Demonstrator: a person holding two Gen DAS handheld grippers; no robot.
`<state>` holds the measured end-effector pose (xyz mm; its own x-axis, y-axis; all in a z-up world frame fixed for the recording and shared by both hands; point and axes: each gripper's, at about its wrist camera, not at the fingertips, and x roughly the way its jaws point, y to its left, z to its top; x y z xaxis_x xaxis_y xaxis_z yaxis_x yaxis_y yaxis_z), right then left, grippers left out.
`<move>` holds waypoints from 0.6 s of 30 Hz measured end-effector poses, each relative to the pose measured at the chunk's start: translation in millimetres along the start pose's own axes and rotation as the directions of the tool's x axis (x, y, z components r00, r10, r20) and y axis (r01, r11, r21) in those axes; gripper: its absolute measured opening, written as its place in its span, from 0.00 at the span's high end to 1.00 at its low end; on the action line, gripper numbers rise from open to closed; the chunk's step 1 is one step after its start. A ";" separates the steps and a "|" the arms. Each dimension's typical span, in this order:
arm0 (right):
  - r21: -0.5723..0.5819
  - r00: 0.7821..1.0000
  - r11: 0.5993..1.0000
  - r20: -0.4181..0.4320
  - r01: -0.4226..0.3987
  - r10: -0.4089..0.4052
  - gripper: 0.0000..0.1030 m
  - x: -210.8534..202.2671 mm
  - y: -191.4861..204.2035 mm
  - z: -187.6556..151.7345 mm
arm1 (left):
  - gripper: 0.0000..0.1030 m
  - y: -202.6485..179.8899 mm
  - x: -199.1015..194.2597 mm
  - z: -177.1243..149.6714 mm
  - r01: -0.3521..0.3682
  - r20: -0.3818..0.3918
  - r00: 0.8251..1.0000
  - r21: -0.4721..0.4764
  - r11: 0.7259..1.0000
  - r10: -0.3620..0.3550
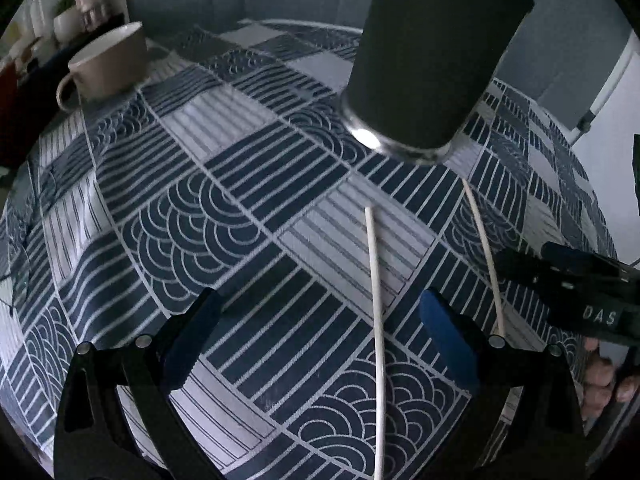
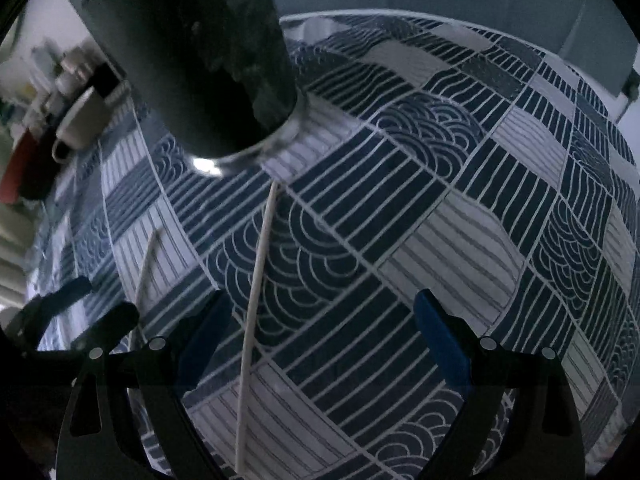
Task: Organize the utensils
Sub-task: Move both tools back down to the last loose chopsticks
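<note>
Two slim, pale, round-section chopsticks lie flat on a cloth (image 1: pixel 248 184) printed with navy stripe and scallop patches. The left chopstick (image 1: pixel 378 320) runs between the blue-padded fingers of the left gripper (image 1: pixel 320 336), whose jaws stand wide apart, holding nothing. The right chopstick (image 2: pixel 254 312) lies between the spread, empty jaws of the right gripper (image 2: pixel 320 340), its tip toward 12 o'clock, near a matte dark cylindrical holder (image 2: pixel 192 60) with a shiny metal base. A glazed beige cup (image 1: pixel 108 64) sits at 10 o'clock.
</note>
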<state>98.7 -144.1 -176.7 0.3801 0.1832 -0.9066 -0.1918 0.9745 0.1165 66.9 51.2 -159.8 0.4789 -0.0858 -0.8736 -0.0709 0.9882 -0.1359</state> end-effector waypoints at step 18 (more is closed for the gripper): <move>-0.063 0.994 0.993 -0.046 0.097 -0.100 0.08 8.2 8.6 -4.2 | 0.04 -16.8 11.1 2.9 -0.105 -0.078 0.990 0.121 0.987 0.115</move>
<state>96.3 -134.7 -184.8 0.3553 0.0785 -0.9315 -0.2109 0.9775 0.0019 75.9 34.0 -165.8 0.3978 0.0187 -0.9173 -0.0141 0.9998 0.0143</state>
